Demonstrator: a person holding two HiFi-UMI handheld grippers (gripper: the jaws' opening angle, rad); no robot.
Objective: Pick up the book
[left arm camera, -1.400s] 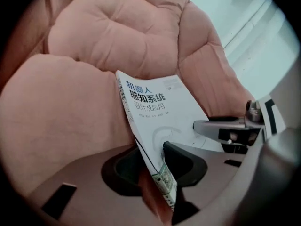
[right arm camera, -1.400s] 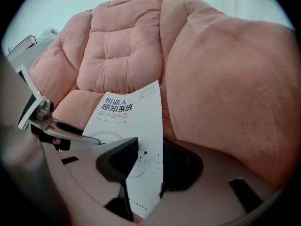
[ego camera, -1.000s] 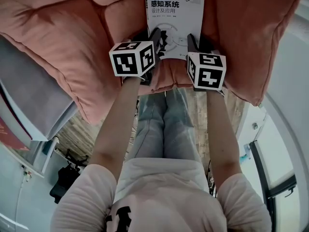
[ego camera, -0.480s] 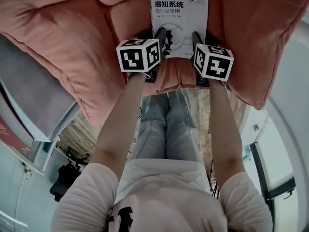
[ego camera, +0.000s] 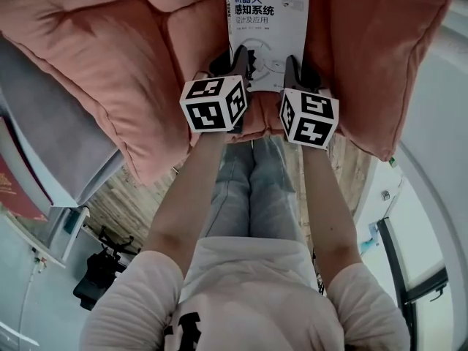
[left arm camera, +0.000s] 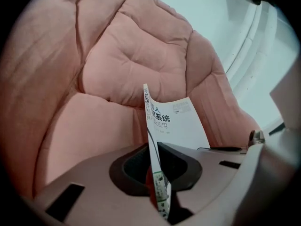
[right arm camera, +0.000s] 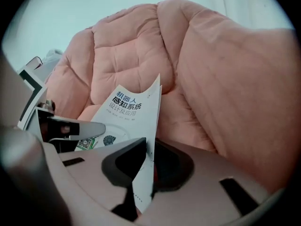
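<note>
The book (ego camera: pixel 267 28) has a white cover with a blue and black title and lies on the pink seat cushion (ego camera: pixel 197 28). My left gripper (ego camera: pixel 238 63) grips its near left corner and my right gripper (ego camera: pixel 292 68) its near right corner. In the left gripper view the book's (left arm camera: pixel 181 119) spine edge runs between the left gripper's (left arm camera: pixel 157 171) dark pads. The right gripper view shows the book's (right arm camera: pixel 124 109) page edge pinched in the right gripper (right arm camera: pixel 148 166). Both pairs of jaws have just been closing with the book between them.
The pink armchair (ego camera: pixel 95 64) wraps round the book, with thick arms on both sides and a padded back (left arm camera: pixel 136 46). The person's legs (ego camera: pixel 248 189) stand over a wooden floor (ego camera: pixel 121 199). Grey furniture (ego camera: pixel 44 123) is at the left, a white curved surface (ego camera: pixel 439 159) at the right.
Both grippers reached further onto the book's near corners half a second ago and have since drawn back a little. Their marker cubes now stand closer together.
</note>
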